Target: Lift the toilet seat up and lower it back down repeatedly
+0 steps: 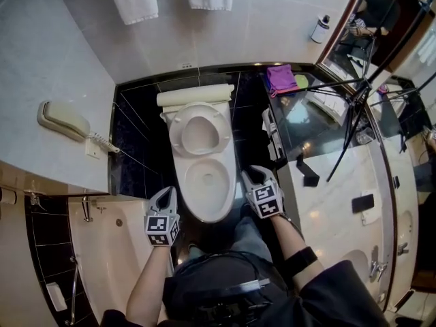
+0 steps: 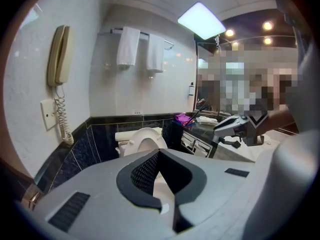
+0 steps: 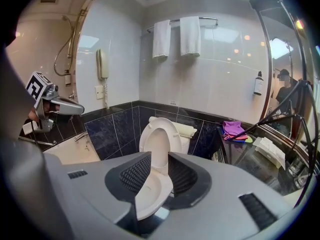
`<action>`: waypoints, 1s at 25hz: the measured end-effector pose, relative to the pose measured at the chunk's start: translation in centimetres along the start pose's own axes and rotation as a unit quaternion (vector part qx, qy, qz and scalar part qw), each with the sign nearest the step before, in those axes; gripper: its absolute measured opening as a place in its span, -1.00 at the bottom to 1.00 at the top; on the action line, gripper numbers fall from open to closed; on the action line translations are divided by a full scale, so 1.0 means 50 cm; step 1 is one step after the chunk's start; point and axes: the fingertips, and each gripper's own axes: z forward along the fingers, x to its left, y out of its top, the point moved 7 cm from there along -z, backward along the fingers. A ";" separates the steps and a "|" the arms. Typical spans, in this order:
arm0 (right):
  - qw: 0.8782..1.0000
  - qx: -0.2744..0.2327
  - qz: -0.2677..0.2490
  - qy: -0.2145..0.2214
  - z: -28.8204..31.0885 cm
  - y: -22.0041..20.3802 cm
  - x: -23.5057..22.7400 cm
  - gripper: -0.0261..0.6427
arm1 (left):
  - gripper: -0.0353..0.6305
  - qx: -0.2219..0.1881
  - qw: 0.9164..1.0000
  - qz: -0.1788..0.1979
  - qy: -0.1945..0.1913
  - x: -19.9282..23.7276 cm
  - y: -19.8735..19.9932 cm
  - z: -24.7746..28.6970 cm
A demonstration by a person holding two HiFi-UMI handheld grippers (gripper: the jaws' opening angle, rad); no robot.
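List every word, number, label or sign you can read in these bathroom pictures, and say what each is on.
No readable text anywhere.
Wall bottle label: too small to read.
Marker cubes: black-and-white square patterns, no letters.
Wall phone: no print visible.

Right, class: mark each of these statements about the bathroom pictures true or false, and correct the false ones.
1. The toilet seat stands raised, leaning back. True.
2. The right gripper is clamped on the seat. False: its jaws stand apart with nothing pressed between them, short of the toilet.
3. Two white towels hang on the wall above the toilet. True.
4. In the head view the wall telephone hangs to the right of the toilet. False: it hangs on the wall at the left.
5. The purple cloth lies on the floor. False: it lies on the dark counter beside the toilet.
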 end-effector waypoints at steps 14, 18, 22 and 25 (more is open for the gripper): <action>0.986 0.016 -0.161 0.039 0.329 0.122 -0.147 -0.18 | -0.91 0.014 0.999 0.026 0.031 -0.002 0.046 0.226; 0.981 0.018 -0.189 0.050 0.439 0.134 -0.171 -0.19 | -0.91 0.024 0.998 0.032 0.046 0.006 0.033 0.291; 0.971 0.012 -0.234 0.048 0.541 0.136 -0.187 -0.19 | -0.91 0.032 0.998 0.019 0.058 0.011 0.012 0.345; 0.969 0.014 -0.242 0.052 0.606 0.131 -0.199 -0.20 | -0.91 0.043 0.997 0.010 0.060 0.003 -0.004 0.384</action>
